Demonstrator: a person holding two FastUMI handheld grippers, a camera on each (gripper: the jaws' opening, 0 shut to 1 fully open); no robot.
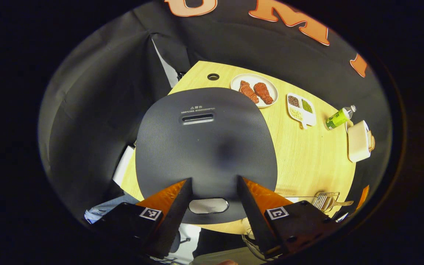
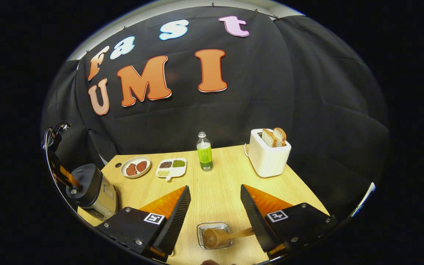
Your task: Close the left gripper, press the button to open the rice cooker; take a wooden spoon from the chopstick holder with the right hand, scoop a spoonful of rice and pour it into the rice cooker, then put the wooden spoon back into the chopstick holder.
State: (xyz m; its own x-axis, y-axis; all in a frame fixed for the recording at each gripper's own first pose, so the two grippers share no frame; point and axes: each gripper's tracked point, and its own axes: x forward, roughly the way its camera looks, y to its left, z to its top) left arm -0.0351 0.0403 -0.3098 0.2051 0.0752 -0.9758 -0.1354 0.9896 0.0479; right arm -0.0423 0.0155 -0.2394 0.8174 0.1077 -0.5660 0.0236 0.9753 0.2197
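L gripper hung open over the cooker, button between its tips. R gripper was open too, nothing held. Spoon lay in holder just in front of cooker's table edge; prob. light, stiff wood, best taken mid-handle.

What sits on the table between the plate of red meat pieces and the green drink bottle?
In the right gripper view, a white divided dish of beans and grains lies between the round plate of red meat pieces and the green drink bottle.
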